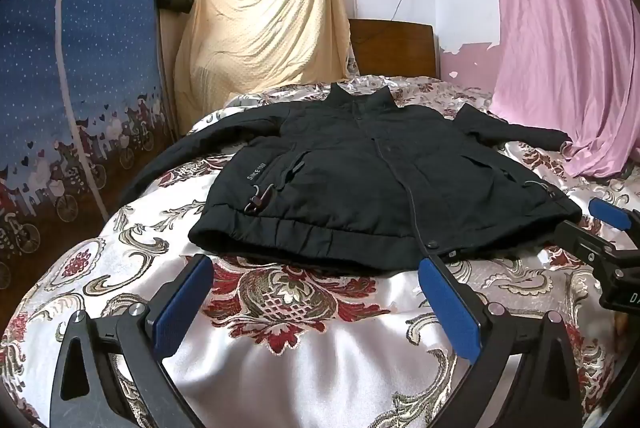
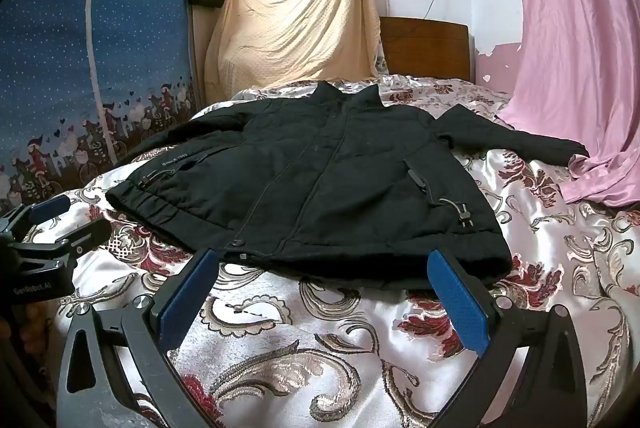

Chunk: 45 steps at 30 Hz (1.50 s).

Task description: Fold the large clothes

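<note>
**Black jacket laid flat on a bed, not yet folded**

A black jacket is seen spread face up on a bedspread patterned in white, red and gold. The collar is pointed toward the wooden headboard, and the hem is turned toward the cameras. The front is closed. Both sleeves are stretched outward from the jacket: one toward a blue wardrobe cover, the other toward a pink curtain.

Two grippers are held just short of the jacket's hem, neither touching it. The left gripper is spread wide, with nothing between its blue pads. The right gripper is likewise spread wide and empty; its blue pads are seen on either side of the hem.

Judged from this, the folding has not begun. No sleeve has been brought in and no part of the body has been doubled over, so the whole fold is left to be done.

The end of the sleeve near the wardrobe cover is hard to make out against the dark edge of the bed. The cuff near the curtain lies against the pink cloth. The small lettering by one pocket cannot be read with certainty. The person's hands are not shown.
</note>
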{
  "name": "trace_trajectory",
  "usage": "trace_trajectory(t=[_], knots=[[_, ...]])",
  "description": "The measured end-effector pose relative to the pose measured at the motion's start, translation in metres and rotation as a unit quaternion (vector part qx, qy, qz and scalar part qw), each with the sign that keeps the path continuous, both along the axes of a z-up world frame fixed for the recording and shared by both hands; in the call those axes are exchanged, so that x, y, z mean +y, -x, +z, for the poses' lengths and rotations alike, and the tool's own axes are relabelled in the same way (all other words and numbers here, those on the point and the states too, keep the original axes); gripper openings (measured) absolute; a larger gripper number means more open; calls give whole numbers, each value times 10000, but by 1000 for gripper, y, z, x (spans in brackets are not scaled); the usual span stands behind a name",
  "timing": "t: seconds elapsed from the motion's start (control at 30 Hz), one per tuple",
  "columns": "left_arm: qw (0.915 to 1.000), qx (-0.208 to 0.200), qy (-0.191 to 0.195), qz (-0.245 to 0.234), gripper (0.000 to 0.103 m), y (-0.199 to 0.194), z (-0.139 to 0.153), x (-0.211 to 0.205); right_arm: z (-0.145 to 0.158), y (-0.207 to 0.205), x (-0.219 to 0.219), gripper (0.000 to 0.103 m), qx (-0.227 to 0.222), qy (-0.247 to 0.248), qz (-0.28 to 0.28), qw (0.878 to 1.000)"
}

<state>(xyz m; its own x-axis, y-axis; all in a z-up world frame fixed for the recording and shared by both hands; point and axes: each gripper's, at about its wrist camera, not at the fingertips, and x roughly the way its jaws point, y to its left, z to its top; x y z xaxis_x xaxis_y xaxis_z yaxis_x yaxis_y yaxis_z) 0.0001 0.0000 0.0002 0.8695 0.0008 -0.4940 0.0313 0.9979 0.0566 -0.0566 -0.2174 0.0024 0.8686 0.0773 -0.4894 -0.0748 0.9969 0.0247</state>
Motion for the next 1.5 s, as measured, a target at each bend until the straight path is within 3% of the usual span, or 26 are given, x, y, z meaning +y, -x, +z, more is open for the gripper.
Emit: trace_trajectory(t=[1.5], knots=[[10000, -3, -21, 2, 103, 0, 0, 0, 0, 0, -1, 102, 25, -20, 5, 10000]])
